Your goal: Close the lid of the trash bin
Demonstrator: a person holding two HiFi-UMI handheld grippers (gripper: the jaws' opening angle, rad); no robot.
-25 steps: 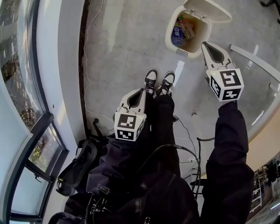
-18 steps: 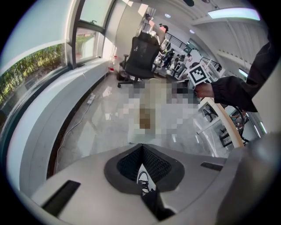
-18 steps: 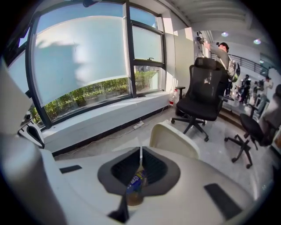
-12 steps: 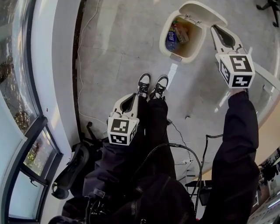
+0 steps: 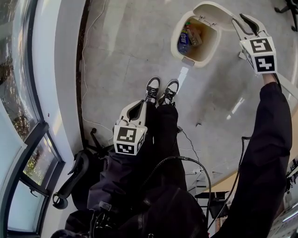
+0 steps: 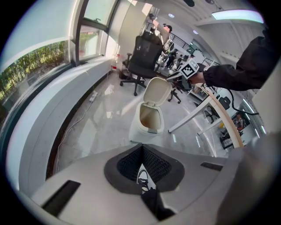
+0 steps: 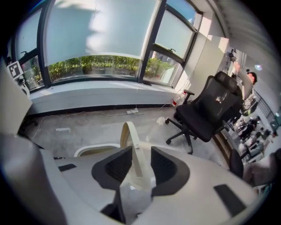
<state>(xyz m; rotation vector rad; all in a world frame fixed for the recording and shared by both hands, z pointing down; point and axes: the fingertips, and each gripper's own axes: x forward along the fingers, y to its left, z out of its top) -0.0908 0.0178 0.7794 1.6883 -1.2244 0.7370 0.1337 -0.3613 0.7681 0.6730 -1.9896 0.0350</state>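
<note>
The cream trash bin (image 5: 188, 59) stands on the floor ahead of my feet, with rubbish inside and its lid (image 5: 212, 11) tipped up and open. My right gripper (image 5: 243, 21) is at the lid's right edge. In the right gripper view the thin lid edge (image 7: 131, 140) runs between the jaws of the right gripper (image 7: 141, 160), which are opening; the pads stand apart from it. My left gripper (image 5: 139, 103) hangs over my legs, shut and empty, far from the bin (image 6: 147, 132).
A black office chair (image 7: 210, 110) stands behind the bin, and another chair (image 5: 70, 181) is at my lower left. A white desk leg (image 6: 197, 114) slants to the bin's right. Cables (image 5: 93, 125) trail along the window wall. My shoes (image 5: 160, 90) are just short of the bin.
My right gripper has swung from the bin's front right corner up and around to the raised lid's edge, and its jaws have parted. The left gripper has stayed put.
</note>
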